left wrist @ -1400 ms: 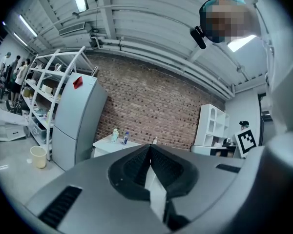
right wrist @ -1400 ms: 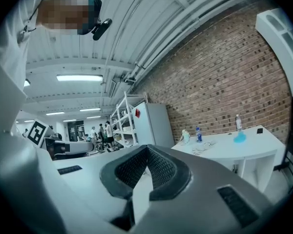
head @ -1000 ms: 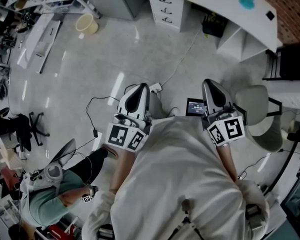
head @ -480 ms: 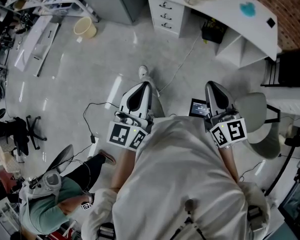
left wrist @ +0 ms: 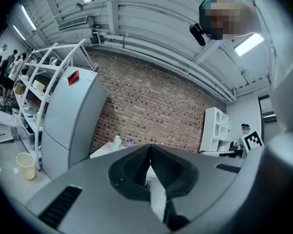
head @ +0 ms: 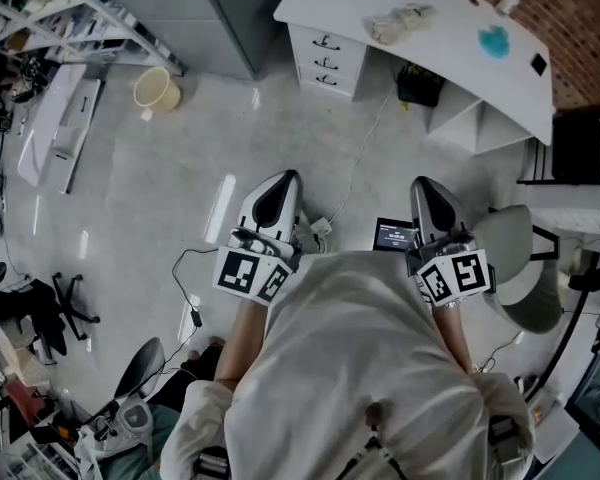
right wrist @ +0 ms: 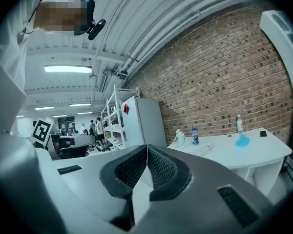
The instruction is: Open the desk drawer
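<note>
Bare grey floor [head: 160, 188] separates me from the desk drawers [head: 325, 58], well ahead; my left gripper [head: 287, 178], clenched empty like the right gripper [head: 423, 184], is nearer.

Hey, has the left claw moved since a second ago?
Yes. The left claw has gone forward, toward the desk: in the head view the gap between it and the drawers is narrower than before.
</note>
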Demonstrator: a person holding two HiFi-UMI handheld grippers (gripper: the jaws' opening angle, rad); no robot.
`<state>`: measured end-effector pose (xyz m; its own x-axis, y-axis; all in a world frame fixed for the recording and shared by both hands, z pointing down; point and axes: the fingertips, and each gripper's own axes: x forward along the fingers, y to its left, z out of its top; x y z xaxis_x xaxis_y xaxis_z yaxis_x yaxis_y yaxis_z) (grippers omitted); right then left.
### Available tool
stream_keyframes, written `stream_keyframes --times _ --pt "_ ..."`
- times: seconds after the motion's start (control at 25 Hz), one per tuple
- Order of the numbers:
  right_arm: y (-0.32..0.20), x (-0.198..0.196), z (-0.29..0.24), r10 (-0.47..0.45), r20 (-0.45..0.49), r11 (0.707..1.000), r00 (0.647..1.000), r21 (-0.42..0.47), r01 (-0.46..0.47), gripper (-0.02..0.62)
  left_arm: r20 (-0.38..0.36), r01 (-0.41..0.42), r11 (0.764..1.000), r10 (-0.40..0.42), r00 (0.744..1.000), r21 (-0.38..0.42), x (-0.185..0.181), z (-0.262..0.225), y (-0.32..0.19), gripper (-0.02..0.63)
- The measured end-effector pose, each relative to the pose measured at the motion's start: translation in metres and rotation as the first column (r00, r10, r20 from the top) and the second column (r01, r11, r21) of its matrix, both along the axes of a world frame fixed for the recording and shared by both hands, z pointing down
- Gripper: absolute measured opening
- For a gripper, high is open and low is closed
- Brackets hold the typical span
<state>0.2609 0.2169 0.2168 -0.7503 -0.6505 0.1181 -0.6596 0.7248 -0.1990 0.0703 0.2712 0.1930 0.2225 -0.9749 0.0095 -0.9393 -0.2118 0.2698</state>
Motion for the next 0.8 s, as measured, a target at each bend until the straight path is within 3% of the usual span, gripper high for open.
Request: stream_keyframes --times 0.52,0.8 --pt "-0.115 -0.158 -0.013 0.181 0.008 0.983 0.984 -0.034 -0.18 0.026 0.037 -0.166 0.986 0.167 0.985 -0.032 -0.171 -0.012 -0.131 0.006" --pt "-0.137 -0.195 -0.011 0.244 -0.05 0.969 0.968 -0.015 -0.245 0.026 0.024 -0.249 0.968 0.25 0.968 -0.046 -0.209 0.0 -0.174 0.007"
